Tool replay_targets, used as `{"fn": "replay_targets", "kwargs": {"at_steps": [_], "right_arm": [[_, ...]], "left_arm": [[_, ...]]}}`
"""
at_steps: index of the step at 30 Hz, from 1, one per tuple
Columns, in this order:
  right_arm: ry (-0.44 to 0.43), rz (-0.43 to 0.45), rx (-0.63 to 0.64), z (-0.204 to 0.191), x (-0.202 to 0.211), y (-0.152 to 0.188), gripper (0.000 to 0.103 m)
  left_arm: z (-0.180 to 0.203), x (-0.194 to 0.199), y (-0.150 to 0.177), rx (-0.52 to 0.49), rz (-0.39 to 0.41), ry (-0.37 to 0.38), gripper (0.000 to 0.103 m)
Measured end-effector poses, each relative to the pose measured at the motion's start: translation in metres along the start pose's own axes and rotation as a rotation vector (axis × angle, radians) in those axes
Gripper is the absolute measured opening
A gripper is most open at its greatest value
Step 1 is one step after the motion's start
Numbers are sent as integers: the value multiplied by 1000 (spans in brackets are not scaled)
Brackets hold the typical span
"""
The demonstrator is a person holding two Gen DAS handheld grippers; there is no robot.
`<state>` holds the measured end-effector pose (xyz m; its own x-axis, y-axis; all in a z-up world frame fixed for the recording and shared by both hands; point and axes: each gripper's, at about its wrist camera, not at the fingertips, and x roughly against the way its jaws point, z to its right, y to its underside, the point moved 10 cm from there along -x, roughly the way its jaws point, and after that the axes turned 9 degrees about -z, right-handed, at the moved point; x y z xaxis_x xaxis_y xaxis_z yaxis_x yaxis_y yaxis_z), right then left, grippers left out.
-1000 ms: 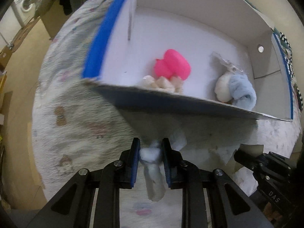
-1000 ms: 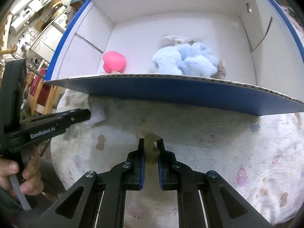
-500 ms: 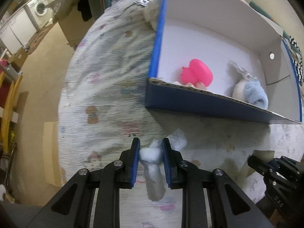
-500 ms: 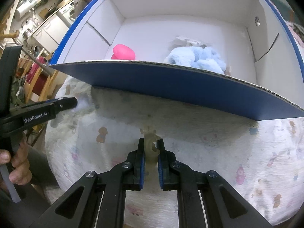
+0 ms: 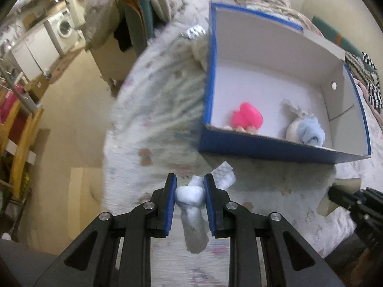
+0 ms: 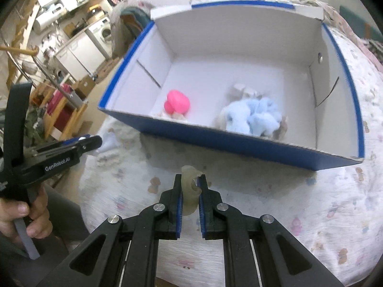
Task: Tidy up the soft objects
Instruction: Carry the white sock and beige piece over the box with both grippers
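Since the earlier frames both tools have been rising and tipping back, so the blue box (image 6: 239, 143) is sliding toward the upper part of each view and more of its white floor is showing.

The left tool (image 5: 190, 191) is clamping a pale blue knotted cloth piece (image 5: 191, 205) between its pads, the loose end hanging toward the bottom of the frame; the lift is probably meant to clear the box's near wall. The right tool (image 6: 190, 189) is pinching a small yellowish rubbery piece (image 6: 189, 191) for what looks like the same reason.

Inside the box, one pink toy (image 6: 178, 104) is sitting left of centre with some small cream bits beside it, too hidden to count, and one fluffy light-blue bundle (image 6: 253, 117) is lying at centre right. So two soft things are being carried, two larger ones are already boxed.

One white scrap (image 5: 225, 174) is lying on the quilted surface (image 6: 287, 203) just beyond the left tool. A hand (image 6: 21, 217) is gripping that tool's handle at lower left.
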<state>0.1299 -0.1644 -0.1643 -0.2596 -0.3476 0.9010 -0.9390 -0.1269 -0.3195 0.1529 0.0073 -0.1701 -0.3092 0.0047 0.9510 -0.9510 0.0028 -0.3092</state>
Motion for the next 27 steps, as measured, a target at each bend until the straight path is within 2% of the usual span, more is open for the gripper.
{"fn": "replay_targets", "kwargs": {"at_steps": [6, 10, 17, 27], "right_arm": [[-18, 78, -3, 1, 26, -11, 13], [-32, 123, -14, 5, 42, -20, 13], [-35, 177, -46, 16, 58, -30, 13], [-43, 233, -58, 27, 75, -47, 13]], "left_arm": [[-8, 36, -9, 30, 111, -39, 21], [-3, 58, -20, 39, 174, -33, 21], [13, 77, -34, 26, 222, -7, 21], [32, 76, -61, -9, 229, -16, 21]]}}
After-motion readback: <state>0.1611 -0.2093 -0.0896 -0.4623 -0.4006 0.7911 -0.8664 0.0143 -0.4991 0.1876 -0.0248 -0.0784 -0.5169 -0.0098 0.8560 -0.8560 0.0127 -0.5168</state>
